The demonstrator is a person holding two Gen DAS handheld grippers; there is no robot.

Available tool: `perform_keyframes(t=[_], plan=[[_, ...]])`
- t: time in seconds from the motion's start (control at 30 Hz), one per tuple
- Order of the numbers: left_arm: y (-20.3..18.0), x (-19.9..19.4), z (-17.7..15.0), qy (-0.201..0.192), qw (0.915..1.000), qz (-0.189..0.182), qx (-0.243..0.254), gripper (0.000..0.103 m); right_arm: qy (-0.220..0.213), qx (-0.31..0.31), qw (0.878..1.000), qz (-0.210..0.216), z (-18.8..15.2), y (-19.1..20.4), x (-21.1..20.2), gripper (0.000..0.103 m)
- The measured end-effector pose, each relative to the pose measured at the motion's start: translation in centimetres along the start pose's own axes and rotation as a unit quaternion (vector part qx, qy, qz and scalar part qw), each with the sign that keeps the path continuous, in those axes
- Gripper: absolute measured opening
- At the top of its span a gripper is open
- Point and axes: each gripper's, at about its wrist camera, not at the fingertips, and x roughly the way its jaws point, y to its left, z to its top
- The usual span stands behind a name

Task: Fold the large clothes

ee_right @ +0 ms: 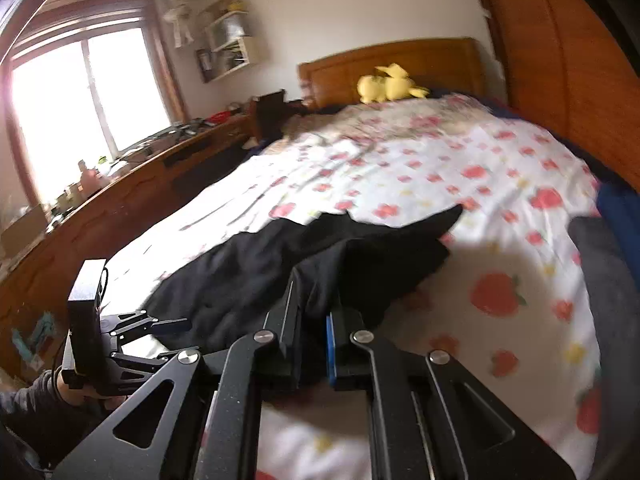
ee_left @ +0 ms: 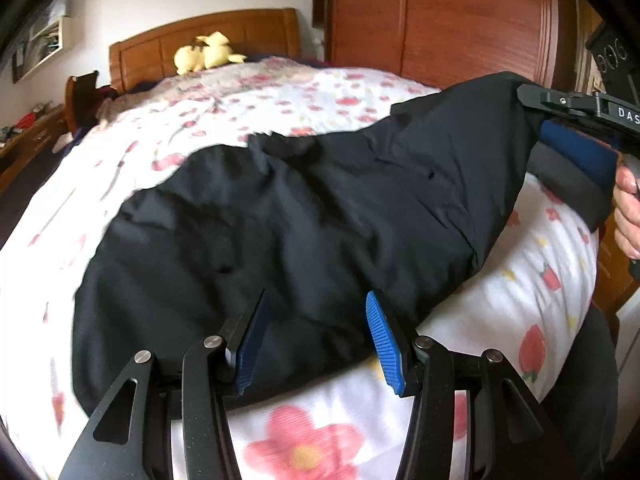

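A: Fingers first. Right fingers (ee_right: 316, 344) are pinched together on a fold of the black garment (ee_left: 280, 220); cloth runs up out of the pinch. Left fingers (ee_left: 316, 344) stand apart, nothing between the pads, hanging just over the garment's near edge.

B: Where does the garment lie?

A: Spread on the bed (ee_left: 320, 432) over the flowered sheet. Its long axis runs across the left view, from the low left up to the raised corner at the right fingers (ee_left: 532, 100). That corner is off the bed; the rest lies flat.

B: Which hand is closer to the free end?

A: Left, I'd judge. The slack end sits directly ahead of and below the open pads, slightly to their left. A short dip forward should reach it.

B: Risk?

A: Bunched, slippery-looking fabric; could catch two layers.
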Motion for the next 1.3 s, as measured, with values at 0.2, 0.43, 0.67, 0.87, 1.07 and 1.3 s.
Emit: perform_keyframes(t=[0.2, 0.43, 0.67, 0.87, 1.07, 1.3], plan=[[4.2, -4.5, -0.9, -0.029, 0.999, 0.023, -0.025, 0.052, -0.014, -0.045, 0.998, 0.049, 2.4, 6.0, 3.0, 0.009], [9.2, -8.9, -3.6, -0.046, 0.9948, 0.071, -0.057, 0.052, 0.004, -0.093, 0.988, 0.12, 4.4, 14.6, 10.3, 0.009], [12.4, -11.4, -6.3, -0.047, 0.9891, 0.106, -0.091, 0.052, 0.076, -0.095, 0.98, 0.155, 2.0, 20.5, 17.1, 0.009], [12.2, -12.0, -6.7, -0.05, 0.9874, 0.114, -0.098, 0.052, 0.079, -0.117, 0.979, 0.145, 2.4, 21.8, 16.8, 0.026], [12.3, -12.1, -6.0, -0.061, 0.9883, 0.104, -0.094, 0.052, 0.04, -0.134, 0.983, 0.117, 4.2, 19.9, 12.8, 0.039], [10.7, -11.6, -4.6, -0.075, 0.9902, 0.091, -0.074, 0.052, 0.076, -0.118, 0.99, 0.024, 1.3, 13.2, 13.5, 0.039]])
